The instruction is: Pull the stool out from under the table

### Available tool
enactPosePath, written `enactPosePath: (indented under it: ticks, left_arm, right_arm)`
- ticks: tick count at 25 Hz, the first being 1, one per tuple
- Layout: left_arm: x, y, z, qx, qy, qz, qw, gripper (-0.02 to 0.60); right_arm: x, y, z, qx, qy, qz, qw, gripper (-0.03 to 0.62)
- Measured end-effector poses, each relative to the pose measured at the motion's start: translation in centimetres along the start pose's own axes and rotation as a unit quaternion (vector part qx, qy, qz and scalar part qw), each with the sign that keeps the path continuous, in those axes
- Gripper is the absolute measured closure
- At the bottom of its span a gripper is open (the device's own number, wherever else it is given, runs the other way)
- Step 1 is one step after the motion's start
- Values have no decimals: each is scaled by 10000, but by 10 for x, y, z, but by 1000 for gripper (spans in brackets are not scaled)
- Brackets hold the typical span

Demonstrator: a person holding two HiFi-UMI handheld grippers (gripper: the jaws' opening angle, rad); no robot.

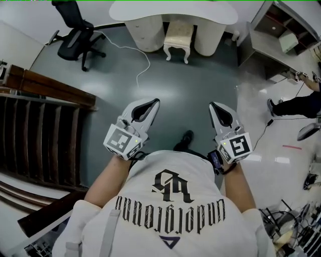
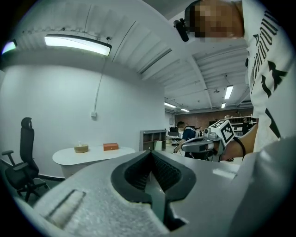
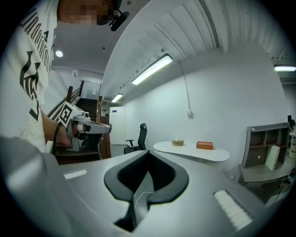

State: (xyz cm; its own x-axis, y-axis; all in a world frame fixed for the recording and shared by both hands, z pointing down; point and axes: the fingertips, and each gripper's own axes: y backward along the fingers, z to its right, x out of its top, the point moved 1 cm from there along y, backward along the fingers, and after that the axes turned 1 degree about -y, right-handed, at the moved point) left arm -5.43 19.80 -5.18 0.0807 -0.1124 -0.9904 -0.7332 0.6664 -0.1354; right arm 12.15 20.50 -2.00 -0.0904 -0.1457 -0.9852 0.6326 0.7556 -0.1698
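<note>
Your left gripper (image 1: 150, 104) at 11 o'clock and right gripper (image 1: 214, 107) at 1 o'clock are both clamped fully together with nothing between the jaws. They point forward over the floor (image 1: 190, 85). None of the task is done. The stool (image 1: 178, 37) stands far ahead at 12 o'clock, tucked under the table (image 1: 173, 10) between its two pedestals, well apart from both tools. By my reading, everything is left to do: reach the stool, grip it, and draw it out onto open floor.
</note>
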Motion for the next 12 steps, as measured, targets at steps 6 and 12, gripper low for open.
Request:
enactPosePath:
  ticks: [6, 12]
  left_arm:
    - [-3, -41, 5, 59, -7, -94, 9999, 574]
    - [-3, -66, 8, -16, 27, -32, 10000, 574]
  right_arm:
    - [2, 7, 48, 31, -235, 181, 9996, 592]
    - [-2, 8, 69, -10, -193, 154, 9997, 592]
